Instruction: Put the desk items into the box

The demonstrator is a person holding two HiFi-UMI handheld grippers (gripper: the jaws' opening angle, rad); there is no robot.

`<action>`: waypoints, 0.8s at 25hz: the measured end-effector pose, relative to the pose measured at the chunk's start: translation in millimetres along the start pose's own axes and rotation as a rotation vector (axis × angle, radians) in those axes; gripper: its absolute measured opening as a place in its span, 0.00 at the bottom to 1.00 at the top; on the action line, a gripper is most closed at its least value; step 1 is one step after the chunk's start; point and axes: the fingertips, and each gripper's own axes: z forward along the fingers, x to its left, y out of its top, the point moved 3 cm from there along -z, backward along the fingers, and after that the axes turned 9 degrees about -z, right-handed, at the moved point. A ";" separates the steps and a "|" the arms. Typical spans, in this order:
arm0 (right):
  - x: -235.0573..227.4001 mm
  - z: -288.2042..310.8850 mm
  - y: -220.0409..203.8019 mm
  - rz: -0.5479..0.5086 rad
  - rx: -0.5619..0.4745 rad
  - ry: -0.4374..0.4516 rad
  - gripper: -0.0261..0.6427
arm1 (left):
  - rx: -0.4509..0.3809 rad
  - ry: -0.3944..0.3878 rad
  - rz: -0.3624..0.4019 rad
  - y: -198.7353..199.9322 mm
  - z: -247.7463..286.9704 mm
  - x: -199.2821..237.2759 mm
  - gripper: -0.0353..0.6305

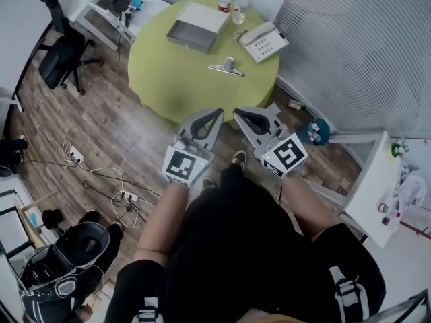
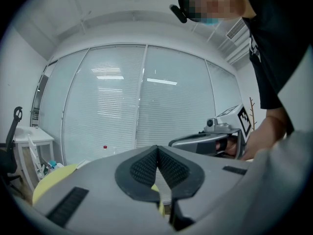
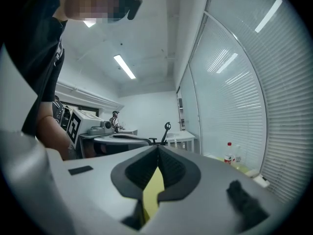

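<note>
On the round yellow-green table (image 1: 168,79) stand an open grey box (image 1: 196,27), a white telephone (image 1: 263,42), a metal binder clip (image 1: 227,67) and two bottles (image 1: 231,3). Both grippers hang side by side over the table's near edge, well short of these items. My left gripper (image 1: 218,112) (image 2: 157,148) is shut with nothing between its pads. My right gripper (image 1: 238,113) (image 3: 158,149) is also shut and holds nothing. Each gripper view looks level across the room and shows the other gripper beside it. A red-capped bottle (image 3: 228,152) shows in the right gripper view.
A black office chair (image 1: 60,51) and a white desk (image 1: 108,5) stand at the back left. Cables and power strips (image 1: 101,175) lie on the wood floor, with a backpack (image 1: 64,264) at the lower left. A white side table (image 1: 376,184) stands right, below the blinds.
</note>
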 end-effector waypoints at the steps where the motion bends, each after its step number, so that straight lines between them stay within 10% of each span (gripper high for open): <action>1: -5.4 0.5 -1.1 0.001 0.000 0.005 0.06 | 0.003 0.005 -0.001 0.4 4.7 0.9 0.07; 20: -66.5 3.8 -12.5 -0.015 -0.014 0.087 0.06 | -0.008 0.091 0.010 5.3 60.9 13.2 0.07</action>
